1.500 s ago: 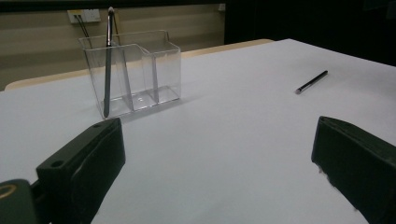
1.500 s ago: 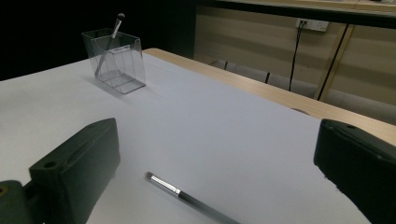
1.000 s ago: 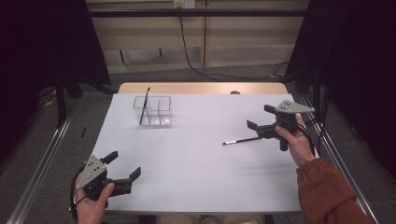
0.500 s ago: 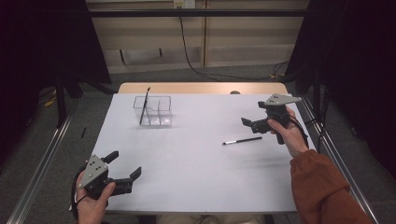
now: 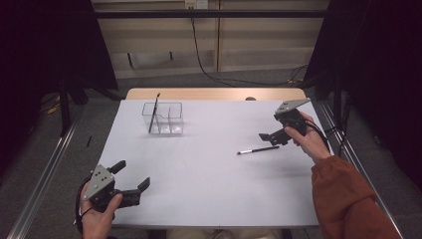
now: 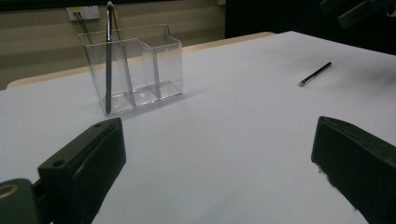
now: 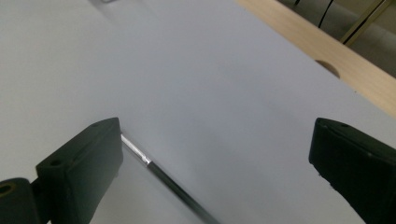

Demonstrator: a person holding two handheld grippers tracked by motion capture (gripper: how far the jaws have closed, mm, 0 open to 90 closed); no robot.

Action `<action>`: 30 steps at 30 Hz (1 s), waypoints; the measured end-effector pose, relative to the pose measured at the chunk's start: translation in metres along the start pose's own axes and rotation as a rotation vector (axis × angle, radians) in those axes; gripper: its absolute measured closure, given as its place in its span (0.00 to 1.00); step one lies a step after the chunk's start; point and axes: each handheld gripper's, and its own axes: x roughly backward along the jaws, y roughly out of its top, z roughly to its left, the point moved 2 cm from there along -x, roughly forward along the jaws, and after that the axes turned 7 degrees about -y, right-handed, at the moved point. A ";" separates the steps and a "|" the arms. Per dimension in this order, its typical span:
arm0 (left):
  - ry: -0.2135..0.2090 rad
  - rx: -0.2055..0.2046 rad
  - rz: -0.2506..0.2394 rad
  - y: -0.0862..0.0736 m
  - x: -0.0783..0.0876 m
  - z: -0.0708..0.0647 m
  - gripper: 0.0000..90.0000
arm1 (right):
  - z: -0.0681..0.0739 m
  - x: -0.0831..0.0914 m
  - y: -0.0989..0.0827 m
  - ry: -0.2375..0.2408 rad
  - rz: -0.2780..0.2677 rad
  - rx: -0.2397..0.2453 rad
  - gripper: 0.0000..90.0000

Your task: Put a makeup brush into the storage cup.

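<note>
So it looks like the job is getting pens into the clear organizer [image 5: 163, 118], and I'd call it about halfway. One dark pen [image 5: 154, 114] already stands in the organizer's left compartment, leaning a bit with its top poking above the rim. The other pen [image 5: 258, 149] lies flat on the white counter [image 5: 209, 174], well to the right of the organizer and closer to the person's edge, so that one is left to do.

The right tongs [image 5: 272, 135] hang just past the loose pen's right end, on the side away from the organizer, a little above it and not touching as far as I can tell. They're spread wide with nothing between them. In the right gripper view the pen [image 7: 163, 177] runs diagonally out from behind the left jaw toward the bottom of the frame, so it isn't sitting squarely between the jaws. My guess is they'd have to drop lower and line up across the shaft before a pinch would work.

The left tongs [image 5: 130, 178] are also spread and holding nothing, parked at the near left of the counter, well in front of the organizer. From the left gripper view the organizer [image 6: 135, 65] sits straight ahead with the loose pen [image 6: 315, 74] far off to its right.
</note>
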 end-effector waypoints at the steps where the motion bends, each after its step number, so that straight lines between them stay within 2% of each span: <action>1: 0.000 0.000 0.000 0.000 0.000 0.000 0.03 | 0.000 0.000 0.000 0.011 0.017 0.006 0.03; 3: 0.002 -0.001 0.002 0.000 0.000 0.000 0.03 | 0.000 -0.001 -0.001 0.020 0.054 0.017 0.05; 8: -0.001 -0.001 0.002 0.000 -0.001 0.000 0.03 | 0.002 -0.005 -0.005 0.107 0.166 0.023 0.06; 15: -0.003 -0.001 0.001 0.000 -0.001 0.001 0.03 | 0.001 -0.006 -0.007 0.162 0.293 0.047 0.05; 18: -0.002 -0.001 0.004 -0.001 -0.002 0.001 0.03 | 0.001 -0.007 -0.008 0.205 0.345 0.059 0.04; 23: -0.003 -0.002 0.004 -0.001 -0.001 0.001 0.03 | 0.000 -0.008 -0.006 0.219 0.383 0.096 0.05; 25: -0.003 -0.008 0.008 -0.001 -0.001 0.001 0.03 | 0.000 -0.009 -0.006 0.240 0.390 0.112 0.04; 30: -0.005 0.001 0.012 -0.002 -0.003 0.001 0.03 | 0.003 -0.017 -0.008 0.256 0.438 0.139 0.04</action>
